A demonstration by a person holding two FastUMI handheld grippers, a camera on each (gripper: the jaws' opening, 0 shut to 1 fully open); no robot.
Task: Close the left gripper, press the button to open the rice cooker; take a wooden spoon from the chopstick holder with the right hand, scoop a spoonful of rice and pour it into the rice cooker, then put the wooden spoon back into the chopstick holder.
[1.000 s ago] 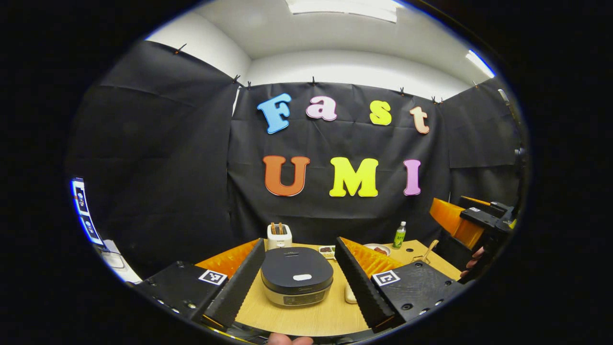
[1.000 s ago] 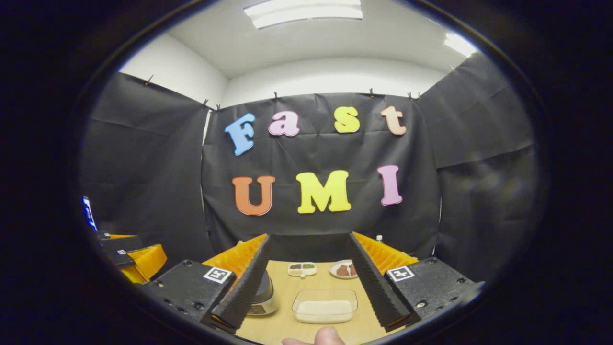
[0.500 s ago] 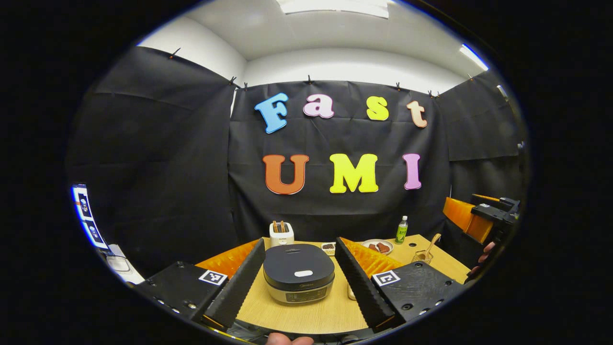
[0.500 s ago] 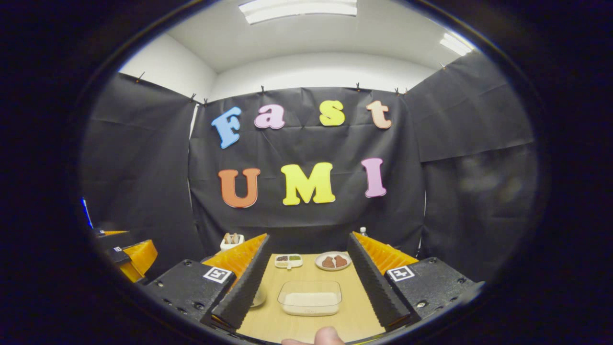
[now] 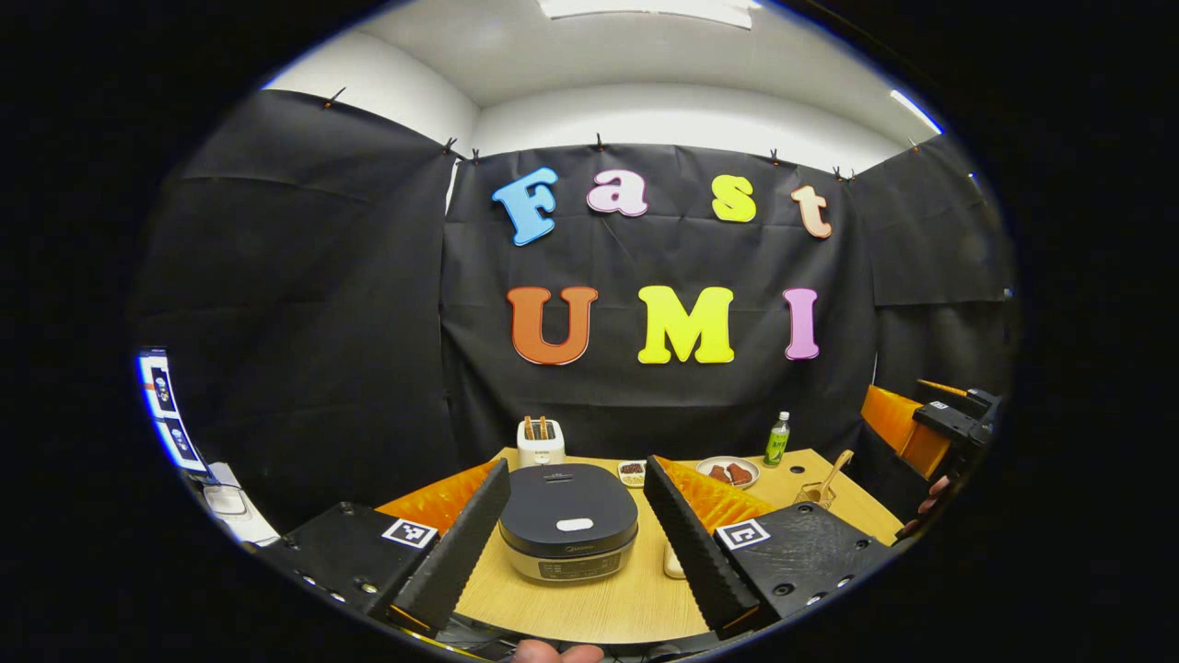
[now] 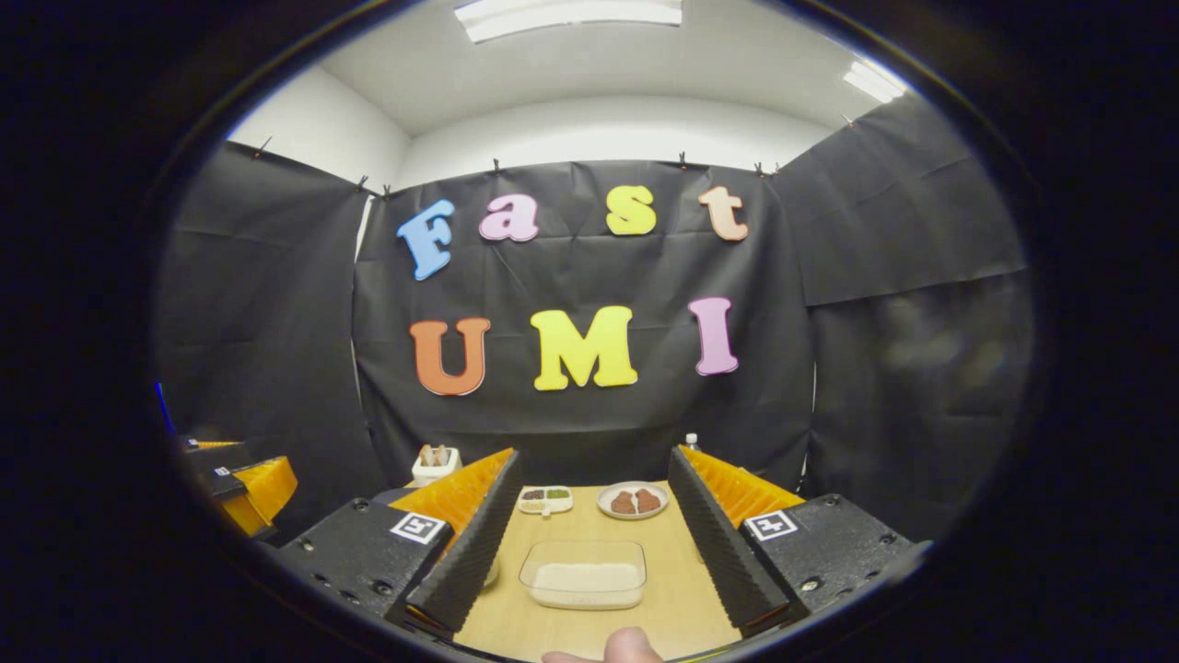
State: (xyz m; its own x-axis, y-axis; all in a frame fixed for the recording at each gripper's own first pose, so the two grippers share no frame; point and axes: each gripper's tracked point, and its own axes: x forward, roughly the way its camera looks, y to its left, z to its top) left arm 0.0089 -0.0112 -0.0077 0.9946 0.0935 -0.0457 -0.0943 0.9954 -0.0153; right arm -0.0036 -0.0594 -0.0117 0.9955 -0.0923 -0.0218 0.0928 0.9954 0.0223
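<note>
1. Black cloth walls close the booth around a wooden table (image 5: 626, 603), and I hold a pair of tongs in each hand above its near edge.
2. My left tongs (image 5: 576, 539) gape wide and grip nothing; the cooker (image 5: 568, 532) sits between the fingers, lid down, its pale button (image 5: 574, 524) dead ahead.
3. Over the last second the cooker has barely shifted in the left gripper view, so I have hovered rather than closed in.
4. My right tongs (image 6: 589, 543) are also wide apart and hold nothing. The rice tray (image 6: 583, 574) lies straight ahead between the fingers, a plate (image 6: 631, 500) and a small dish (image 6: 544, 499) beyond it.
5. That view has swung since a second ago: the cooker has slipped behind the left finger.
6. The spoon (image 5: 832, 471) stands in its holder (image 5: 811, 493), right of my left tongs, near my other tongs (image 5: 949, 425).
7. Nothing is done yet, I judge: the left tongs must first shut, then press the button.
</note>
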